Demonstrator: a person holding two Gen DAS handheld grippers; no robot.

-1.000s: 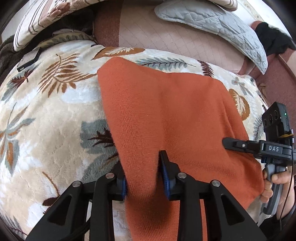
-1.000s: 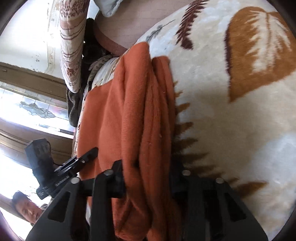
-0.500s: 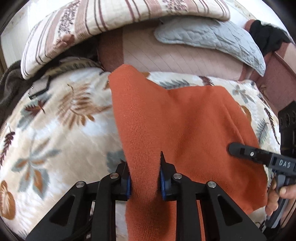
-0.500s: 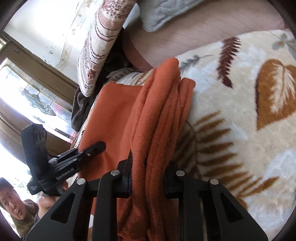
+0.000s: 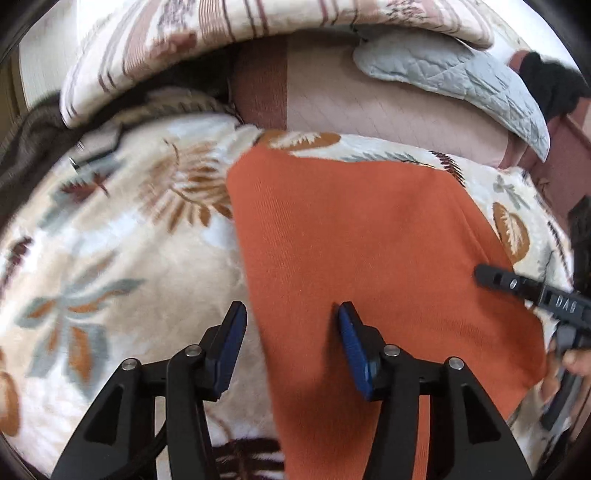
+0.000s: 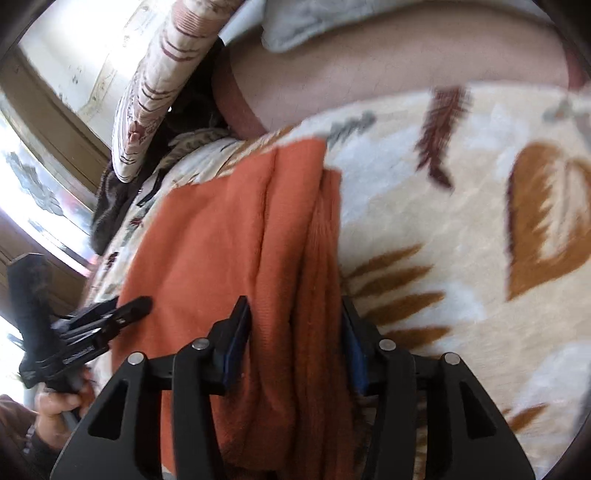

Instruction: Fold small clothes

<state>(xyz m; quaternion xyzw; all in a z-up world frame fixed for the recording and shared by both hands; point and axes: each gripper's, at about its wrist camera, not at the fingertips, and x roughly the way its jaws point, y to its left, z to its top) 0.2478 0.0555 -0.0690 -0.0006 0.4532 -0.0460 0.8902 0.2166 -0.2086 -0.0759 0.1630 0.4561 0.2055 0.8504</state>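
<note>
— What sort of place is this?
— A home bedroom, on a bed. A plush leaf-print blanket (image 5: 122, 280) covers it.
— Anything else?
— Beyond the blanket lie a striped pillow (image 5: 229, 33) and a grey quilted cushion (image 5: 461, 77); past its left side, a wood-framed window (image 6: 40, 177).

Leaf-print plush blanket (image 5: 122, 280) over bed, pink quilted sheet (image 5: 369, 107) beyond, striped pillow (image 5: 207, 40), grey quilted pillow (image 5: 461, 77), bright window (image 6: 33, 192) in brown frame

Black fingers (image 5: 354, 339), blue pads, silver screws
</note>
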